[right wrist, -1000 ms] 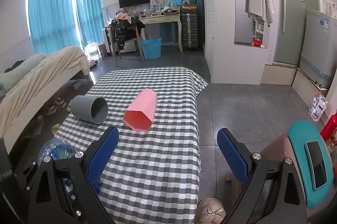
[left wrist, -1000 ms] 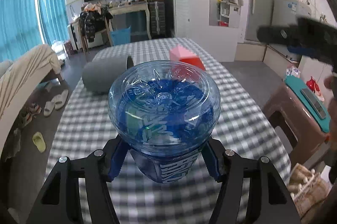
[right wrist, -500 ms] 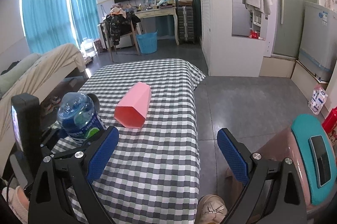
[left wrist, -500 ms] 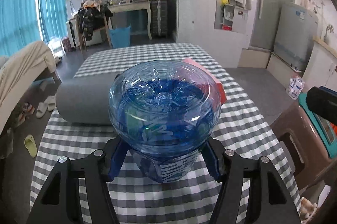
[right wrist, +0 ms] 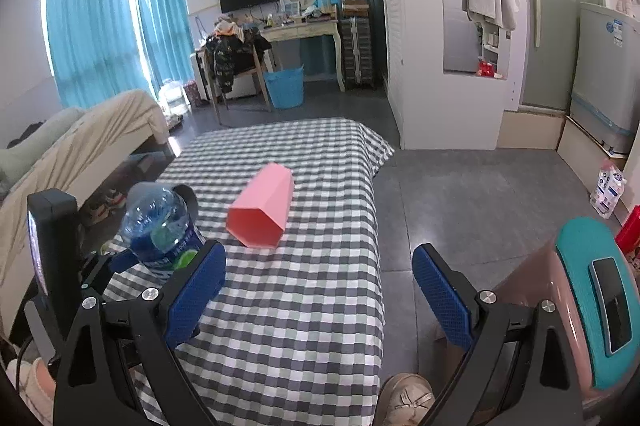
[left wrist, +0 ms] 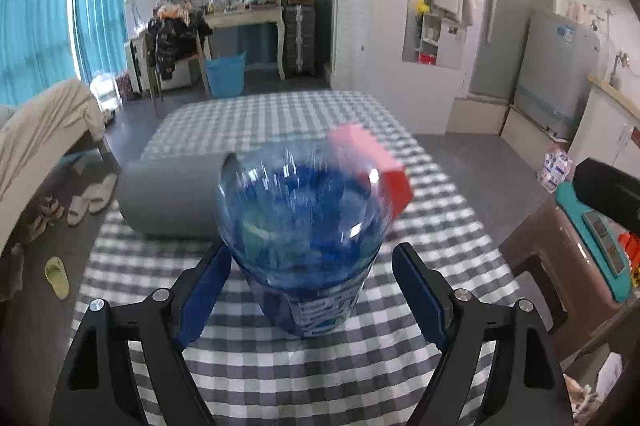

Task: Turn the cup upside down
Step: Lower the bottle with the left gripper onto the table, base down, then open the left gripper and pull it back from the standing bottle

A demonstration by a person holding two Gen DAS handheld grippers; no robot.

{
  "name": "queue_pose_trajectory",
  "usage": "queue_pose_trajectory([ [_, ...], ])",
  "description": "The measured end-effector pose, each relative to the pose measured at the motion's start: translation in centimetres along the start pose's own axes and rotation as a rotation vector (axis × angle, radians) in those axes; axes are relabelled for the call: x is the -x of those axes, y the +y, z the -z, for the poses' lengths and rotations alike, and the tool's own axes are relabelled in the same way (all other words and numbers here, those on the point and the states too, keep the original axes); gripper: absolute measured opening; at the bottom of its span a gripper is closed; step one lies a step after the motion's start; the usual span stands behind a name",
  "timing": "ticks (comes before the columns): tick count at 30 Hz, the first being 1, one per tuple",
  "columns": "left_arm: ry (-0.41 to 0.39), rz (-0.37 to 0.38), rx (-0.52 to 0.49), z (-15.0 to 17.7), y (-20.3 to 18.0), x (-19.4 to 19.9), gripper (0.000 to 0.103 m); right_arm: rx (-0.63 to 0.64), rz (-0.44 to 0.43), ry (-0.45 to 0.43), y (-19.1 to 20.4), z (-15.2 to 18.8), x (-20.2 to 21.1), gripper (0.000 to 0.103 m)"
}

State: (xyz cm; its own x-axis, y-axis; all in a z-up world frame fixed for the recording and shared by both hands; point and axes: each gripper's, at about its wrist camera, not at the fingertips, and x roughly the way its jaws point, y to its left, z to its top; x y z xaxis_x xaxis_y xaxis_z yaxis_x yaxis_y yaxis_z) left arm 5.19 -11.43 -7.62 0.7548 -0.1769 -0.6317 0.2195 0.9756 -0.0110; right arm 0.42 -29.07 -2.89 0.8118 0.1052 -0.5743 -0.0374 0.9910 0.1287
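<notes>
A clear blue water bottle (left wrist: 304, 218) shows its base to the left wrist camera, blurred, between the fingers of my left gripper (left wrist: 312, 286). The jaws stand open, with a small gap on each side of the bottle. In the right wrist view the bottle (right wrist: 160, 226) leans by the table's left edge, its lower end hidden. Behind it a grey cup (left wrist: 172, 198) lies on its side. A pink hexagonal cup (right wrist: 262, 212) lies on its side mid-table, mouth toward me. My right gripper (right wrist: 320, 290) is open and holds nothing, low over the table's near right part.
The checked tablecloth (right wrist: 288, 306) covers a narrow table. A brown stool with a teal-cased device (right wrist: 592, 298) stands close on the right. A shoe (right wrist: 404, 402) shows at the bottom edge. A bed (right wrist: 80, 146) and slippers (left wrist: 92, 198) are on the left.
The left jaws have spread slightly off the bottle, which now looks blurred and a little lower. Both grippers have moved forward over the table, and the cups appear nearer.
</notes>
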Motion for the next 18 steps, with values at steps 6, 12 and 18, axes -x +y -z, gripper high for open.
queue_pose_trajectory([
  [6, -0.127, -0.026, -0.018, -2.6, 0.3, 4.7, 0.086, -0.003, -0.024, -0.094, 0.4, -0.5, 2.7, 0.095],
  [12, -0.212, -0.046, 0.016, -3.5, 2.5, 9.1, 0.086, 0.006, -0.019, -0.155, 1.0, -0.5, 4.4, 0.095],
  [18, -0.273, -0.048, 0.075, -2.1, 5.2, 12.0, 0.086, 0.036, -0.019, -0.160, 3.0, -0.2, 3.6, 0.095],
])
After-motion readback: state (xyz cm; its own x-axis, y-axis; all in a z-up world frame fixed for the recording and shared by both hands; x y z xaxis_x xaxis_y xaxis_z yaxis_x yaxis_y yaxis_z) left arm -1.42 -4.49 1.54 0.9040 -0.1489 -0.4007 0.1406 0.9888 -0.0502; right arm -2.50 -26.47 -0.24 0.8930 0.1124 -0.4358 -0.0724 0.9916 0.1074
